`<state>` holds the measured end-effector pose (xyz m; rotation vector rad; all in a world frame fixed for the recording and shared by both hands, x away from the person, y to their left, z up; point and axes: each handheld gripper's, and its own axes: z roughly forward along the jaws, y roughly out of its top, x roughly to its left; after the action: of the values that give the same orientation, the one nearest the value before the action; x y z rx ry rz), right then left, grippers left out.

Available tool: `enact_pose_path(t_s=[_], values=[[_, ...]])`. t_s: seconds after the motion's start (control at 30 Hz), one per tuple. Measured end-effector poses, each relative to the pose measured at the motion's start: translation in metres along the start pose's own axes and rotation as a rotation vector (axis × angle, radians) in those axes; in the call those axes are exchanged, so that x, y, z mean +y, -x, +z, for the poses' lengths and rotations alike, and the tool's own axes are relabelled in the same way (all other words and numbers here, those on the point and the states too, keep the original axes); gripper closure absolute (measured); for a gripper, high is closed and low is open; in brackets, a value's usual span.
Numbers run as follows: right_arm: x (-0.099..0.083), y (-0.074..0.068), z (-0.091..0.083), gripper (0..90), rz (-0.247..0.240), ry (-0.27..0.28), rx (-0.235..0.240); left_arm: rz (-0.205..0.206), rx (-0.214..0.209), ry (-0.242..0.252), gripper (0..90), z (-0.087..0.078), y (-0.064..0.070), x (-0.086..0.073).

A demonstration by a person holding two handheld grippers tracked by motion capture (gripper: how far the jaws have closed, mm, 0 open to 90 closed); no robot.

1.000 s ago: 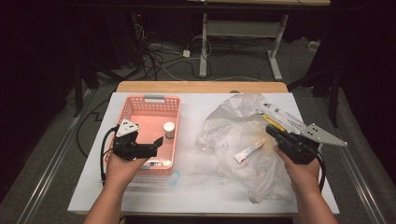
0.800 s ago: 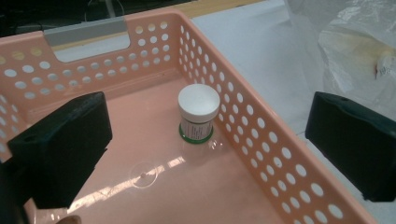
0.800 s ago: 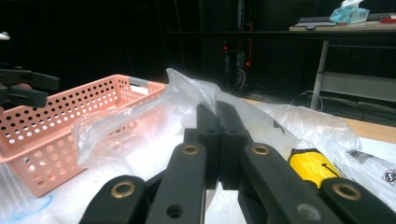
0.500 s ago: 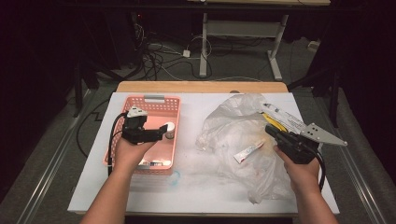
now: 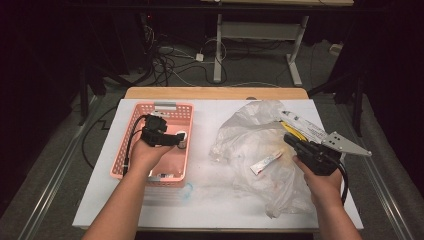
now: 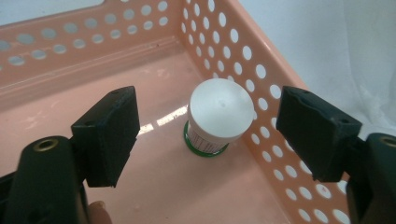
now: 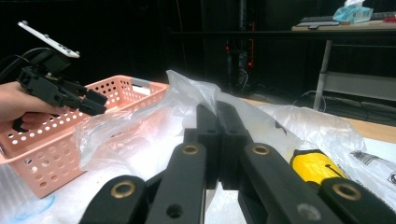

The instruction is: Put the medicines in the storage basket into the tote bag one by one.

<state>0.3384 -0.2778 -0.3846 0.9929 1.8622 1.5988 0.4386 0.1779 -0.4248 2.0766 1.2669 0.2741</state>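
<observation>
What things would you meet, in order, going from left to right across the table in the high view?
Pink basket → left gripper → white-capped jar → clear plastic bag → small white tube → right gripper.

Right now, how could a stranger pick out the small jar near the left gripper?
Look at the pink perforated basket on the table's left side. Inside, by its right wall, the small jar stands upright. A flat white lid and a green base ring set it apart.

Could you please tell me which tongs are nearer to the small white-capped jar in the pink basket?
Left. The left tongs hang open just above the small white-capped jar; the right tongs are across the table.
</observation>
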Motion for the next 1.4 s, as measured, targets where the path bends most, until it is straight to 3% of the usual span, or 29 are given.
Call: enact_pose_path(t_s=[0.13,0.37,0.53,0.67,0.9,1.17,1.4], values=[[0.000,0.001,-0.001,90.0,0.004,-0.001,-0.002,-0.030,-0.020,-0.017,23.6,0.007,-0.003,0.003],[0.000,0.002,-0.001,90.0,0.004,0.001,-0.001,-0.005,-0.012,-0.040,26.0,0.016,-0.001,0.007],[-0.001,0.002,-0.001,90.0,0.007,0.000,-0.003,-0.003,-0.003,-0.086,27.0,0.024,-0.003,0.006],[-0.001,0.002,-0.001,90.0,0.003,0.000,-0.003,-0.005,-0.002,-0.092,28.4,0.028,-0.004,0.006],[-0.001,0.002,0.000,90.0,0.001,-0.004,-0.003,0.024,0.015,-0.119,33.1,0.034,-0.003,0.010],[-0.001,0.001,-0.001,90.0,0.003,-0.001,-0.004,0.053,0.021,-0.126,46.7,0.038,0.000,0.013],[0.000,0.001,-0.001,90.0,0.003,-0.002,-0.004,0.071,0.032,-0.128,48.5,0.039,0.002,0.013]])
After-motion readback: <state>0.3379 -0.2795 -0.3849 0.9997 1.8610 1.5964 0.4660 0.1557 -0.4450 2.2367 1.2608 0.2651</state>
